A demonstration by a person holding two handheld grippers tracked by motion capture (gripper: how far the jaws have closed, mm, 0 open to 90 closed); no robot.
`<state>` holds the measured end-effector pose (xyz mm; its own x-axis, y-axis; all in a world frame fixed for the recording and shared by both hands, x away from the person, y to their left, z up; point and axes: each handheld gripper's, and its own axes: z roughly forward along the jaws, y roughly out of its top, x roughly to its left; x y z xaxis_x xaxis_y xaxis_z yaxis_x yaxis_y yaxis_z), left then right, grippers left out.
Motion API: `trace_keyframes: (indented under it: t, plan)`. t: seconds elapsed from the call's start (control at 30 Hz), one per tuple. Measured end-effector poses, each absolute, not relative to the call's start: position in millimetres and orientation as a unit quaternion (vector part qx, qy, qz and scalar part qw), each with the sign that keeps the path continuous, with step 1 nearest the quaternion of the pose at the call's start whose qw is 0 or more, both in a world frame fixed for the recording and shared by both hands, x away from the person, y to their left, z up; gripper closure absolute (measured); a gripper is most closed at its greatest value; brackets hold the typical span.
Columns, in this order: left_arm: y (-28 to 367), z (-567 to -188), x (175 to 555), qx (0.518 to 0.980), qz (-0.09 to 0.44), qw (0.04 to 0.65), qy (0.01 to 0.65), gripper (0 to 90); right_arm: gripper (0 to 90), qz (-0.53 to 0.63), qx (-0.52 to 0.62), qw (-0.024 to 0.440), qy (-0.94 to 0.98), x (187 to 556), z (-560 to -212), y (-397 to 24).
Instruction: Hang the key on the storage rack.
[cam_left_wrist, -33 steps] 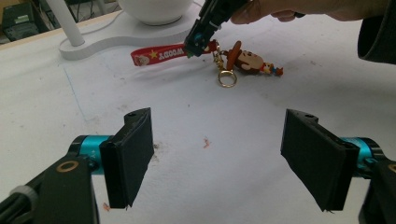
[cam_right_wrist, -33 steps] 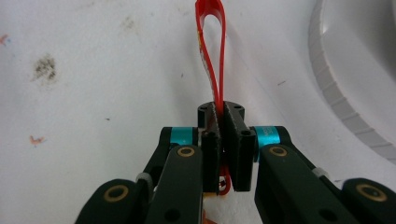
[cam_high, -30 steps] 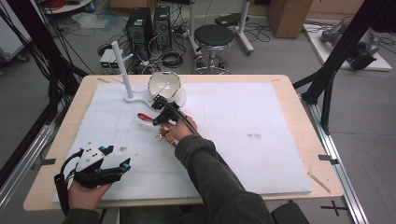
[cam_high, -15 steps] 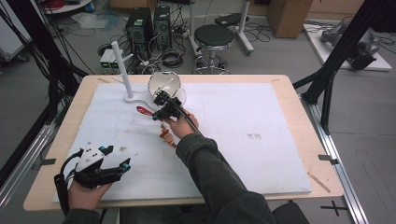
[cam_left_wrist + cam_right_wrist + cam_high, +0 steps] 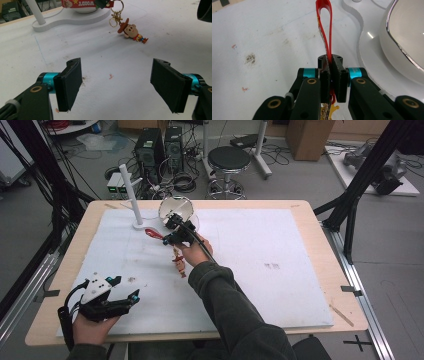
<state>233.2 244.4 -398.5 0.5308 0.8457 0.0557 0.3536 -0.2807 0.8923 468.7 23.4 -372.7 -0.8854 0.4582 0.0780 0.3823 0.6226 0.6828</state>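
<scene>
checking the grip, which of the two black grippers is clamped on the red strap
The right gripper, near the round mirror: its jaws pinch the red fabric strap. The left gripper stands open, holding nothing.

The red strap [image 5: 325, 27] runs hidden between the clamped pads of the right gripper [image 5: 331, 72]. The picture's top edge cuts its printed lettering in the left gripper view.

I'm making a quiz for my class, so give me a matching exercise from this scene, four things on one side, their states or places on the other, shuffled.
Things:
1. left claw
2. right claw
3. red fabric strap loop
4. small cowboy figure keychain

States:
A. pinched between shut jaws
B. lying on the white mat
C. jaws wide apart, holding nothing
D. clamped on the strap

Pairs: 1-C, 2-D, 3-A, 4-B
</scene>
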Motion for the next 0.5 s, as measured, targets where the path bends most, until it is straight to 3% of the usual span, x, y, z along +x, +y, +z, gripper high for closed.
trace_keyframes:
  t: [0.5]
  plan:
    - [245, -398, 233, 0.752, 0.275, 0.447, 0.398, 25.7, 85.9, 0.394, 0.229, 0.064, 0.888, 470, -352, 21]
